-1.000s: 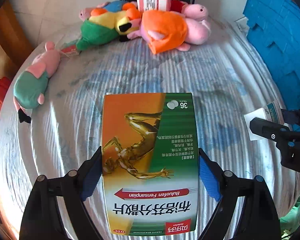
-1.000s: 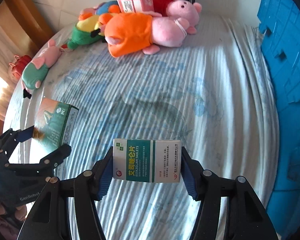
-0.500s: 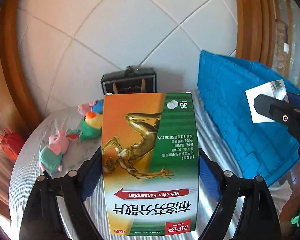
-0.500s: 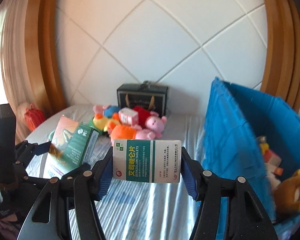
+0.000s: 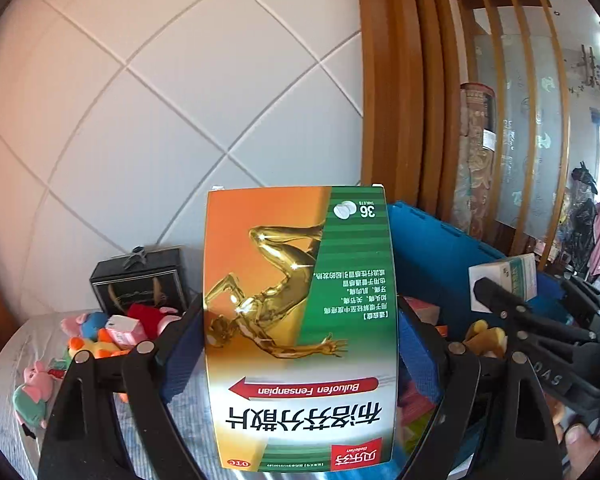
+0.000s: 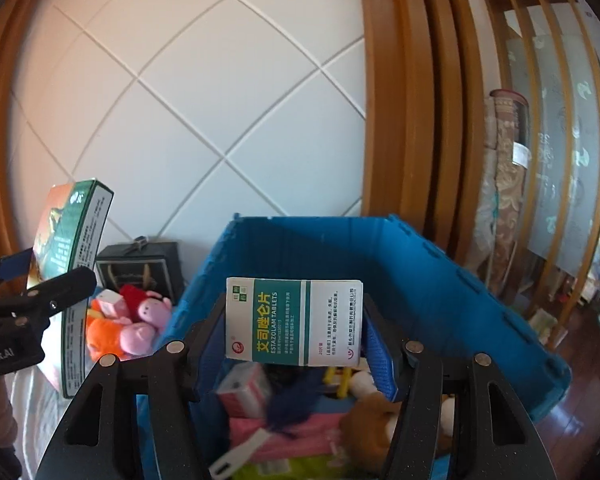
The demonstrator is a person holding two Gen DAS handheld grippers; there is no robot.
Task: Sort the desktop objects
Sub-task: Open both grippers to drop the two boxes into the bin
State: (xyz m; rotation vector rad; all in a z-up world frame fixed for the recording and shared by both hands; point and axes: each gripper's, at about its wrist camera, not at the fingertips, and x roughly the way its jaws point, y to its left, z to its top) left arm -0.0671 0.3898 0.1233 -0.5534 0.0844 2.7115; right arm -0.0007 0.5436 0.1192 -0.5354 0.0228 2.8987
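My left hand-held gripper [image 5: 300, 344] is clamped on the orange-and-green box [image 5: 300, 320], held up off the counter [image 5: 16, 356] beside the blue bin [image 6: 440, 280]. My right hand-held gripper [image 6: 296, 332] grips the white-and-teal tablet box [image 6: 294, 322] directly above the bin's open top (toys and pink packets lie inside). The plush toys [image 6: 128, 320] sit on the counter left of the bin, before a black gift bag [image 6: 140, 266].

The orange-and-green ibuprofen tablet box [image 5: 300, 332] is clamped upside down, held aloft beside the blue bin [image 6: 440, 280]. The white-and-teal estazolam tablet box [image 6: 294, 320] is held level above the bin's open, toy-filled interior.
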